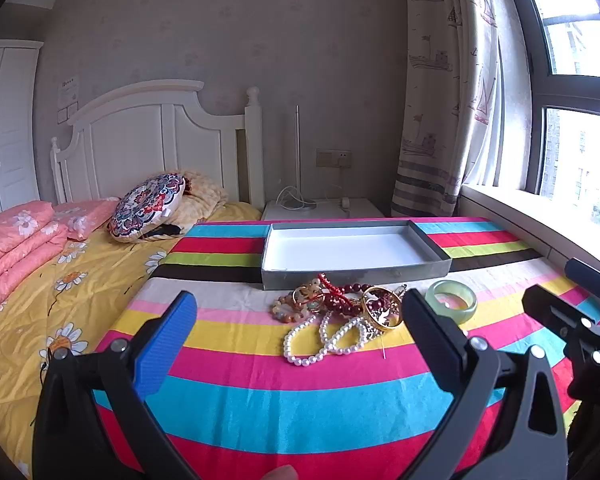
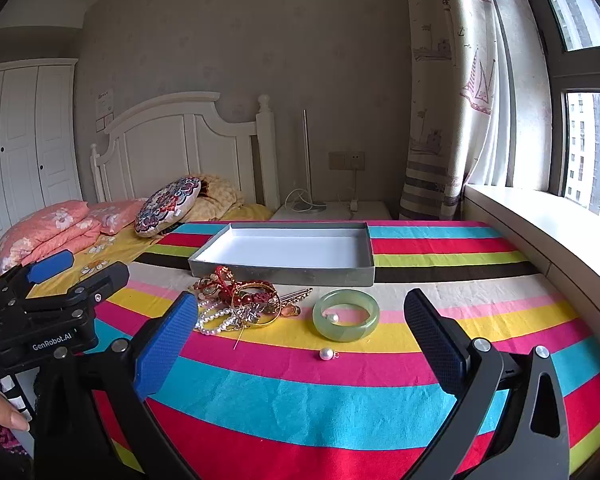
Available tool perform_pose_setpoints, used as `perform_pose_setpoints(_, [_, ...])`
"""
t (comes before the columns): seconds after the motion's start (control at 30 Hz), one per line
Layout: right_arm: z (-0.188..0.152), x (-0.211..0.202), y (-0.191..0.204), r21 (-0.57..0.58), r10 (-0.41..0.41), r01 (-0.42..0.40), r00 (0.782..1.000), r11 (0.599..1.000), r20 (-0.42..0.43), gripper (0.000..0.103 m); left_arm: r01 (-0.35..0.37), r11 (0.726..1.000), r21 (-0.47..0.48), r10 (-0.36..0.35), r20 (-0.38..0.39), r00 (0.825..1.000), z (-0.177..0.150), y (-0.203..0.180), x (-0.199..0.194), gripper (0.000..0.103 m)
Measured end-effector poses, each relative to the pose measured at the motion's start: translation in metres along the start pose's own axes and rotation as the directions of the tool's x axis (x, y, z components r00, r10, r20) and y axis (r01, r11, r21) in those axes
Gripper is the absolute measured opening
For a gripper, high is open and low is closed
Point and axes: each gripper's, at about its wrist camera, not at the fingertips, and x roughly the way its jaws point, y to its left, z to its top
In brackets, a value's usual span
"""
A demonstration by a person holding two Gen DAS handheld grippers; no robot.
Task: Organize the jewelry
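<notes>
A shallow grey box with a white inside lies on the striped cloth, with nothing in it. In front of it sits a tangled heap of jewelry: a pearl strand, red beads, a gold bangle. A pale green jade bangle lies to the right of the heap, one pearl earring inside its ring and another just in front. My left gripper hovers open before the heap. My right gripper hovers open before the jade bangle. Neither holds anything.
The striped cloth covers a table beside a bed with a yellow floral sheet, pink quilts and a round patterned cushion. A window sill and curtain run along the right. A white nightstand stands behind the box.
</notes>
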Motion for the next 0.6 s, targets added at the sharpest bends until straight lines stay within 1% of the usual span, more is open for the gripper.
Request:
perform_pose_setpoints(0.5, [-0.0025,0.0026,0.0007,-0.008,0.003,-0.003,1.000,1.000,-0.009,0.099,0.001,1.000,-0.004,-0.001,0.000,1.000,-0.0017,0.0016,-0.0007,0.101])
perform_pose_setpoints(0.6, [-0.0053,0.0077,-0.0004,-0.014,0.029,-0.029,0.999,0.999,-0.017,0.099,0.000,1.000,0.002,0.000,-0.001,1.000,-0.0028,0.0019,-0.0003,0.101])
